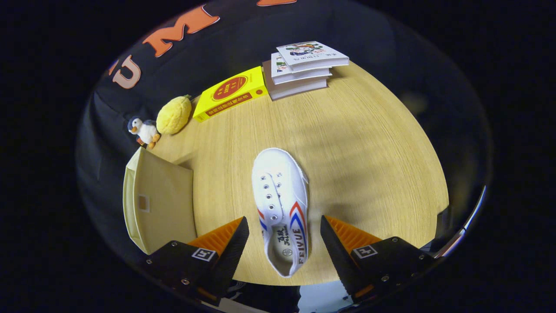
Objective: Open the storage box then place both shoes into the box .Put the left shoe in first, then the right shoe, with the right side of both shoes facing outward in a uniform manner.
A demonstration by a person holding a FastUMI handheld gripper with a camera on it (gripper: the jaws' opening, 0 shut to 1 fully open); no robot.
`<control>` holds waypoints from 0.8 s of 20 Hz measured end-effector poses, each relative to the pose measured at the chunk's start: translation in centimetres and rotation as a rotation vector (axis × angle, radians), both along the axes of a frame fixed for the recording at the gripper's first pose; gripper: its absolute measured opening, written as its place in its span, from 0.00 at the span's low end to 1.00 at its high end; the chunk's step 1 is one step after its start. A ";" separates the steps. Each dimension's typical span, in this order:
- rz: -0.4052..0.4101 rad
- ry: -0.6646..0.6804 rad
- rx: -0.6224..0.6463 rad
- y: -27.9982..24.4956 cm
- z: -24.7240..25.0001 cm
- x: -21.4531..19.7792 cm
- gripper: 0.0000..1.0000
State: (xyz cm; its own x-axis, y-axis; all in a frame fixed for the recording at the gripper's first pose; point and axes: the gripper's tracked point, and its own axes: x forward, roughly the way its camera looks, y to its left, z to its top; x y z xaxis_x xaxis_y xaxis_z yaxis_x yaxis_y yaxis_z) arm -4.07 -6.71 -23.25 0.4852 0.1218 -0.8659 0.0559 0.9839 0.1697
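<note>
A white canvas shoe (281, 204) with red and blue side stripes lies on the wooden table (360, 148), toe pointing away from me. Its heel end sits between my two fingers, and my gripper (284, 228) stands open around it without touching. Left of the fingers stands a beige fabric storage box (158, 202) with its lid down and a small label window on its top.
At the far edge lie a yellow book (230, 93) and a stack of books (302, 69). A yellow plush ball (173, 115) and a small penguin toy (143, 130) sit behind the box. The table's right part is bare wood.
</note>
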 end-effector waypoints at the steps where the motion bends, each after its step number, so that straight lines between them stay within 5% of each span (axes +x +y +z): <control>1: 0.001 0.021 -0.020 -0.6 -0.8 -0.2 0.99; 5: 0.063 0.097 -0.082 -1.0 -2.9 -1.0 0.96; 11: 0.139 0.146 -0.156 -0.1 -4.5 -0.2 0.76; 15: 0.204 0.171 -0.226 0.6 -5.8 0.4 0.56; 16: 0.223 0.182 -0.249 0.7 -5.7 0.2 0.42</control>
State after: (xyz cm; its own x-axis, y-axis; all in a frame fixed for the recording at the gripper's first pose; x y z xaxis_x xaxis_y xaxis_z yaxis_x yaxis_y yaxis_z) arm -3.84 -5.98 -28.91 0.3058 -0.0182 -0.9519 -0.1571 0.9851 -0.0693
